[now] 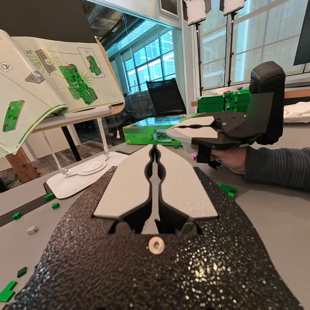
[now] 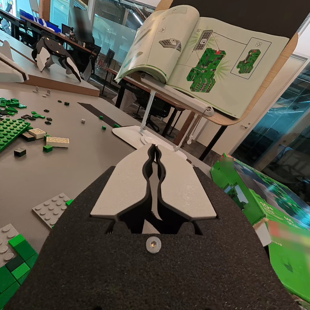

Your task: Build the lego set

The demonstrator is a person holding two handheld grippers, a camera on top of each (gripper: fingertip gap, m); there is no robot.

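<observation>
In the left wrist view, the left gripper (image 1: 154,147) sits at the centre of the frame with its two white fingers pressed tip to tip and nothing between them. It hangs above the grey table (image 1: 251,226). Just beyond its tips, in the middle of the frame, lies a green toy-brick box (image 1: 144,135) on its side. To the right, the right gripper (image 1: 169,132) comes in sideways, held by a hand (image 1: 229,161) in a dark ribbed sleeve; its fingers are also drawn together, empty, and their tips overlap the box front. A small pink brick (image 1: 194,155) shows just beneath that gripper. In the upper left, an open instruction booklet (image 1: 58,80) rests on a white book stand (image 1: 80,176). Loose green bricks (image 1: 55,205) and one grey brick (image 1: 31,230) lie scattered along the left edge, and a built green brick figure (image 1: 231,102) stands far back on the right.

In the right wrist view, the right gripper (image 2: 155,148) fills the lower centre, fingers closed on nothing, tips just in front of the book stand's white base (image 2: 127,134). The booklet (image 2: 209,58) stands open in the upper right. The green box (image 2: 251,201) lies at the right edge, close beside the gripper. On the left of the table are a green baseplate (image 2: 11,130), two white bricks (image 2: 57,141), a grey studded plate (image 2: 52,208) and many small green and black pieces (image 2: 47,148). Another idle gripper (image 2: 55,57) lies on a far table in the upper left.
</observation>
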